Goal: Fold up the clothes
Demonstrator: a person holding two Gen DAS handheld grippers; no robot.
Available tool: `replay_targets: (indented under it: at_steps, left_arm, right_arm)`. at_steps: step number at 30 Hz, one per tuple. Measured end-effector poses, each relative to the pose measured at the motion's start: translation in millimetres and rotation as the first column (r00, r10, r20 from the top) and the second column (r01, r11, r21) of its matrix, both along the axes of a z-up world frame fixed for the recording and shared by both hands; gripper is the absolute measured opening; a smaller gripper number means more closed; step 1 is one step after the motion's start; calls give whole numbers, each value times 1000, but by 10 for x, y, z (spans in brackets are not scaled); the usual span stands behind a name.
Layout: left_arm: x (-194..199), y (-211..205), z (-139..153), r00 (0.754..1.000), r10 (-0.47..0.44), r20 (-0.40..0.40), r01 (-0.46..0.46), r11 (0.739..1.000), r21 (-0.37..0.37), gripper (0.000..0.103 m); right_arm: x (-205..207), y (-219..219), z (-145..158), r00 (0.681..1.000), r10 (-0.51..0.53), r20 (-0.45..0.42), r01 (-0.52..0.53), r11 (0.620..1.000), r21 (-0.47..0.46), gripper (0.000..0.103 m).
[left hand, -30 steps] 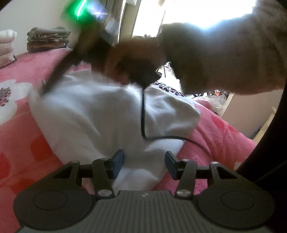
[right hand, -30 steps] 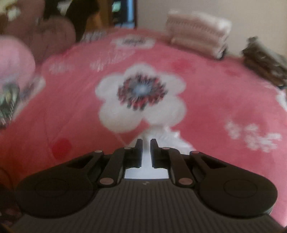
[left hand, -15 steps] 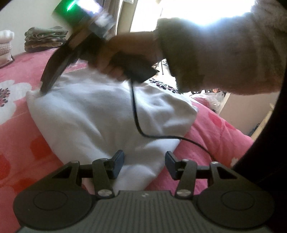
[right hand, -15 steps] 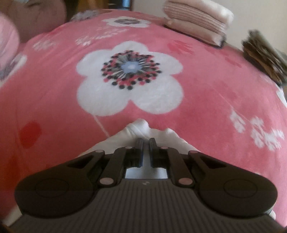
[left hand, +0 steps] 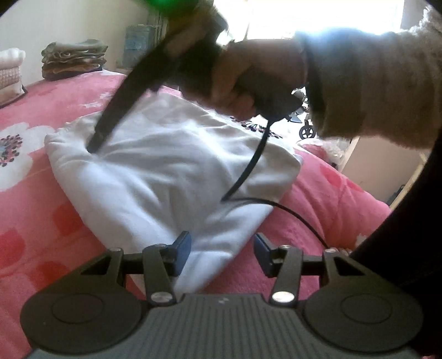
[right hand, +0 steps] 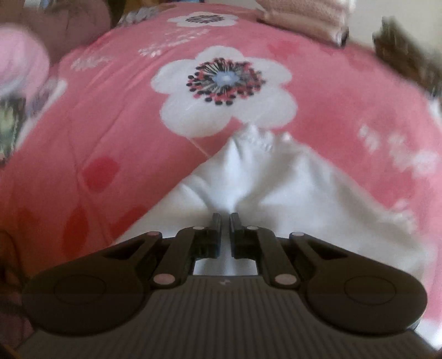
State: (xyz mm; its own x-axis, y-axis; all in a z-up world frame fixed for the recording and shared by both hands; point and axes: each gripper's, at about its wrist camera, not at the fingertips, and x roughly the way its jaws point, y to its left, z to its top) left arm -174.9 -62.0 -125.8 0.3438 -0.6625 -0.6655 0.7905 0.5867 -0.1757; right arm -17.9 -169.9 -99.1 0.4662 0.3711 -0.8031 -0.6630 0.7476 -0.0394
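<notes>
A white garment (left hand: pixel 165 176) lies folded on the pink flowered bedspread (left hand: pixel 41 215). My left gripper (left hand: pixel 222 245) stands open low over its near corner, and the cloth runs between the fingers without the pads pressing it. A hand in a fuzzy sleeve (left hand: pixel 373 91) holds my right gripper (left hand: pixel 95 146), whose tips press down on the garment just inside its far left corner. In the right wrist view that gripper (right hand: pixel 225 218) is shut. Creases of the white garment (right hand: pixel 290 187) run together at its tips, and the ruffled edge lies well ahead of them.
A black cable (left hand: pixel 248 171) hangs from the right gripper across the garment. Folded stacks sit at the back of the bed: an olive one (left hand: pixel 73 59) and a cream one (left hand: pixel 9 69), seen again as the cream stack (right hand: pixel 304 16) and the dark stack (right hand: pixel 406 55). The bed drops off at the right.
The right gripper, still shut, slid from the garment's far corner inward over the cloth, so more white fabric shows ahead of its tips. The left gripper stayed put and open.
</notes>
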Motion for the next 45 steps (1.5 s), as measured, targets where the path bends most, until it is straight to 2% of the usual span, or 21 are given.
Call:
replay_targets:
  at_steps: [2, 4, 7, 10, 14, 15, 17, 21, 23, 26, 27, 30, 31, 33, 35, 37, 39, 41, 42, 45]
  left_arm:
    - [-15, -11, -2, 1000, 1, 2, -1, 1000, 9, 51]
    - [-21, -24, 8, 1000, 8, 7, -8, 1000, 17, 51]
    - [-7, -16, 28, 1000, 23, -13, -22, 1000, 17, 49]
    - [-54, 2, 55, 999, 30, -20, -29, 999, 24, 49]
    - [-89, 35, 41, 1000, 28, -14, -27, 998, 49, 49]
    - [-97, 44, 37, 1000, 27, -12, -26, 998, 55, 49]
    - [-106, 54, 34, 1000, 27, -7, -27, 997, 71, 49]
    - [-136, 86, 78, 999, 31, -17, -30, 996, 80, 49]
    - [-161, 117, 111, 999, 33, -22, -31, 996, 85, 49]
    - [-196, 173, 137, 999, 35, -33, -32, 996, 85, 49]
    - [-208, 192, 140, 999, 37, -39, -34, 996, 85, 49]
    - [-213, 262, 125, 996, 56, -70, -50, 995, 88, 48]
    - [-220, 297, 130, 995, 66, -79, -59, 994, 89, 48]
    - [-239, 374, 152, 992, 87, -93, -79, 993, 86, 48]
    - [-256, 443, 175, 989, 114, -98, -105, 990, 91, 48]
    - [-263, 519, 176, 985, 142, -101, -133, 987, 93, 48]
    - [-246, 574, 166, 980, 170, -107, -161, 983, 91, 48]
    - [-224, 618, 164, 975, 194, -110, -185, 979, 91, 48]
    - [-214, 632, 169, 974, 202, -106, -193, 977, 93, 48]
    - [-169, 661, 164, 969, 220, -114, -212, 974, 82, 47]
  right_arm:
    - [-81, 9, 172, 999, 31, -20, -29, 994, 102, 7]
    - [-129, 103, 46, 997, 64, -47, -60, 995, 85, 5]
    - [-199, 191, -338, 996, 92, -7, -92, 996, 8, 5]
    - [-159, 160, -88, 999, 39, -38, -38, 999, 27, 8]
    - [-446, 97, 237, 994, 105, -25, -102, 988, 116, 7]
    - [-490, 115, 199, 991, 126, -40, -121, 986, 112, 7]
    - [-539, 226, -243, 986, 155, -59, -156, 988, -16, 6]
    - [-418, 126, -237, 992, 76, -105, -68, 994, 84, 6]
    - [-513, 122, -77, 994, 88, -64, -84, 995, 55, 8]
    - [-690, 93, 64, 986, 148, -73, -140, 984, 113, 8]
    - [-731, 112, 18, 982, 166, -88, -156, 982, 110, 8]
    - [-831, 99, -307, 983, 173, -64, -166, 982, 90, 7]
    - [-791, 54, -307, 985, 150, -90, -138, 983, 121, 7]
    - [-740, 17, -190, 985, 115, -125, -98, 986, 137, 7]
    - [-873, 39, -22, 985, 154, -77, -144, 982, 120, 8]
    - [-1007, 31, 93, 978, 195, -70, -183, 972, 145, 8]
    - [-1111, 85, 10, 971, 226, -78, -218, 971, 101, 8]
    - [-1223, 167, -308, 963, 266, -40, -267, 963, -38, 6]
    - [-1251, 154, -350, 963, 269, -20, -270, 962, -37, 7]
    - [-1171, 115, -184, 972, 224, -76, -224, 974, 3, 7]
